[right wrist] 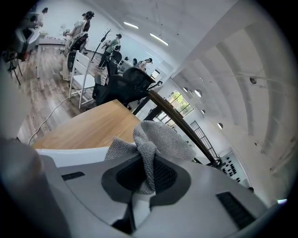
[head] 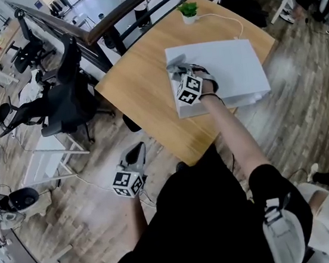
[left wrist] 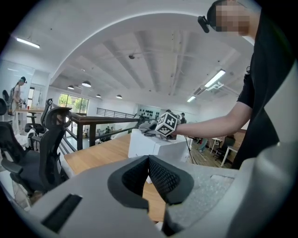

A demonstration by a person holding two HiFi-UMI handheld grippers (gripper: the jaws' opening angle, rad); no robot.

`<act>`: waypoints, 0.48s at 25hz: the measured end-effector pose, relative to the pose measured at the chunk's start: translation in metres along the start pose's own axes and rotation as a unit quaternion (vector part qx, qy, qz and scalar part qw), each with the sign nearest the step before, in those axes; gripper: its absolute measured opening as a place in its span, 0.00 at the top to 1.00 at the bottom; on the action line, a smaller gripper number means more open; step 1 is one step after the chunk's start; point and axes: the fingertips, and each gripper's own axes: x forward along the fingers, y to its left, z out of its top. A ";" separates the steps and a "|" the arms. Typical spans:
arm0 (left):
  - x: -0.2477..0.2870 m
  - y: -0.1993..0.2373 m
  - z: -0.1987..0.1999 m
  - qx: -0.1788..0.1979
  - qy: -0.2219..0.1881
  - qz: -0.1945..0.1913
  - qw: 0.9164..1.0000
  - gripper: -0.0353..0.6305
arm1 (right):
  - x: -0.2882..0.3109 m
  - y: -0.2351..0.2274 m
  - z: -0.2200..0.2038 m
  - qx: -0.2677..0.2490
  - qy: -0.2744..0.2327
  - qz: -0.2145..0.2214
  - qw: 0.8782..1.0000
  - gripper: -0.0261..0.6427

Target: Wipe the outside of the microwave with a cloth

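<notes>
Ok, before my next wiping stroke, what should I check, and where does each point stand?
1. Cloth clamped in the right gripper: ok.
2. Cloth over the microwave top, near its left edge: ok; firm contact, cannot tell.
3. Left gripper shut, empty and off the table: ok.
4. Potted plant at the far table edge, away from the cloth: ok.
5. Cable behind the microwave, away from the cloth: ok.
6. Which faces are already wiped: cannot tell.

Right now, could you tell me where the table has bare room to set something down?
The table is bare left of the microwave and at the near corner. The far edge is crowded by the plant and cable.
</notes>
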 end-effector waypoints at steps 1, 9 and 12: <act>0.004 -0.003 0.001 0.000 -0.001 0.001 1.000 0.94 | 0.003 -0.003 0.000 -0.002 -0.002 0.000 1.000 0.94; 0.030 -0.013 0.006 -0.012 -0.003 0.013 1.000 0.94 | 0.013 -0.009 0.004 -0.019 -0.026 0.015 0.999 0.94; 0.038 -0.016 0.008 -0.017 -0.003 0.017 1.000 0.94 | 0.008 -0.009 0.000 -0.032 -0.038 0.018 0.999 0.94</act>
